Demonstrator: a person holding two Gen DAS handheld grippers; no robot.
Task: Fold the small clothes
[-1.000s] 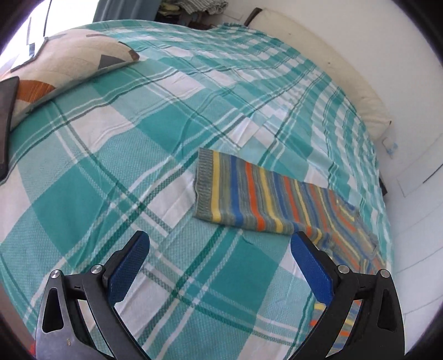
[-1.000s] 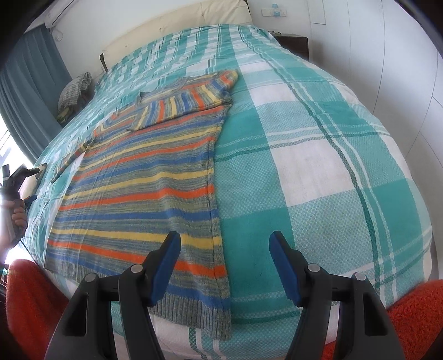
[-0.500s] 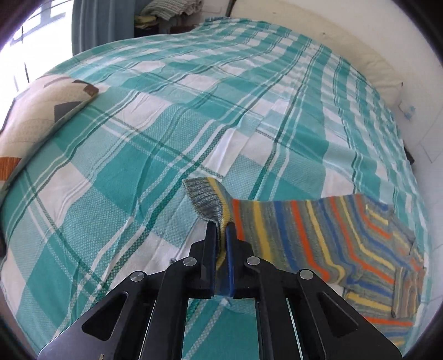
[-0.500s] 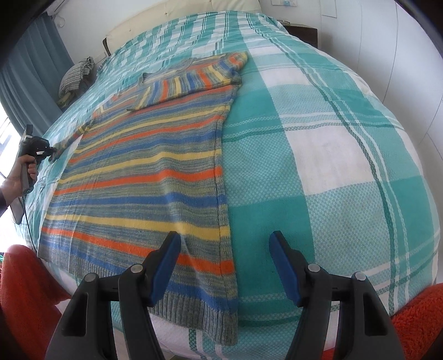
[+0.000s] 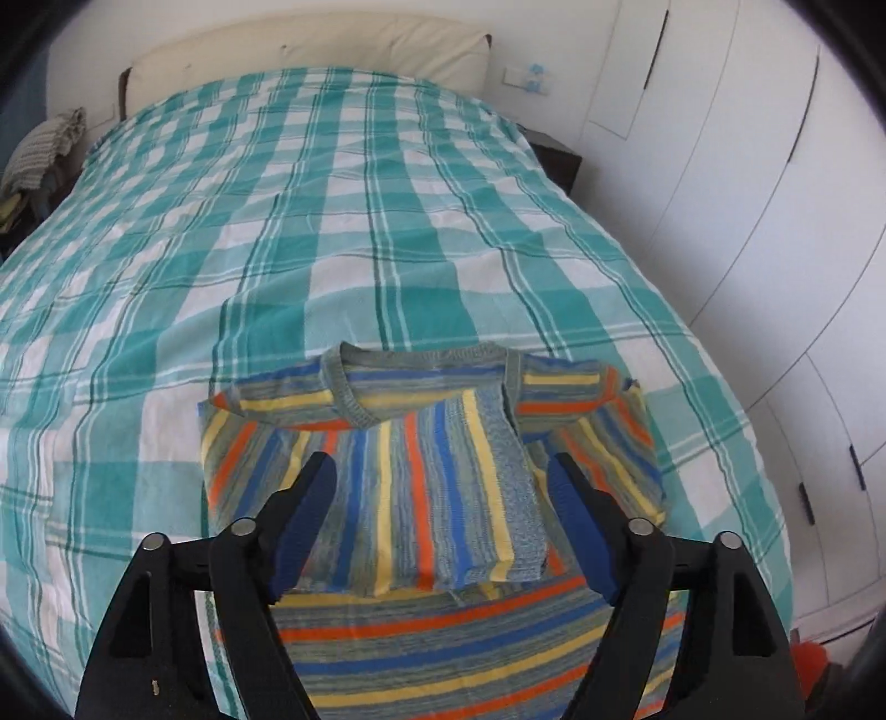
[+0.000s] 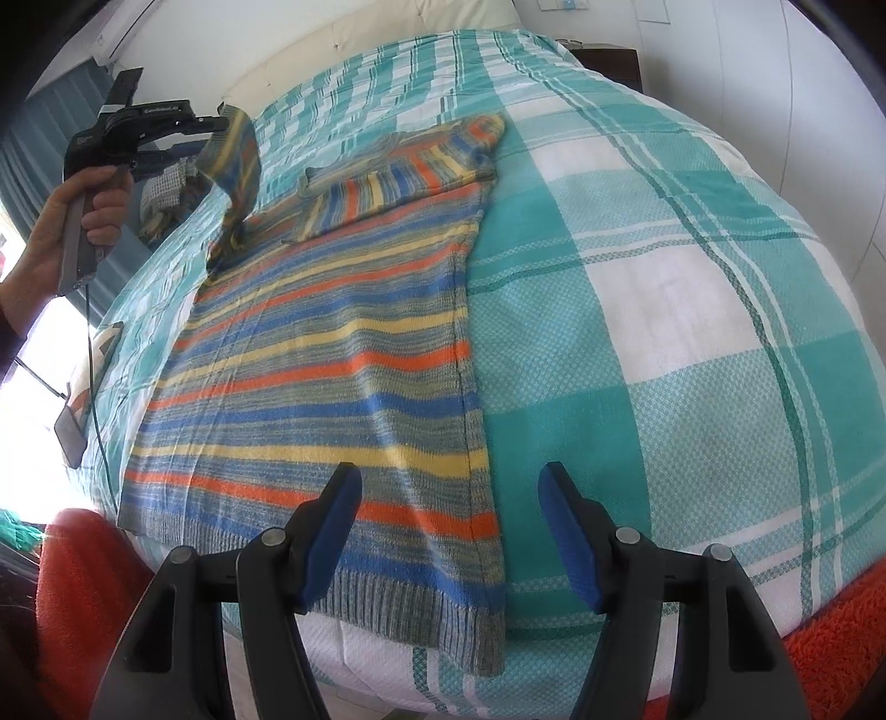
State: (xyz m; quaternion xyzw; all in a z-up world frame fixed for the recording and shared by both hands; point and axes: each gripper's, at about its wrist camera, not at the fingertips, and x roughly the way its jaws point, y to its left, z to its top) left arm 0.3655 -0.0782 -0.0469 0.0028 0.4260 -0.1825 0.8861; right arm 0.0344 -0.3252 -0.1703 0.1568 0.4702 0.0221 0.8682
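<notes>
A striped knit sweater [image 6: 332, 354] in orange, blue, yellow and grey lies flat on the bed. In the left wrist view both sleeves are folded across its chest [image 5: 421, 476]. My left gripper [image 5: 443, 515] hangs open just above the folded sleeves. In the right wrist view the left gripper [image 6: 221, 124] still has the left sleeve cuff [image 6: 235, 149] lifted in it, so the two views disagree. My right gripper [image 6: 448, 537] is open and empty above the sweater's hem corner [image 6: 476, 626] at the bed's near edge.
The bed carries a teal and white plaid cover [image 6: 664, 277]. A cream headboard [image 5: 310, 50] and white wardrobe doors [image 5: 747, 194] lie beyond. A pile of clothes [image 5: 39, 149] sits far left. An orange rug [image 6: 83, 598] lies below the bed edge.
My left gripper shut on the left sleeve cuff, carried it up and across over the sweater's chest, and now shows open in its own view. The right gripper stayed open by the hem.
</notes>
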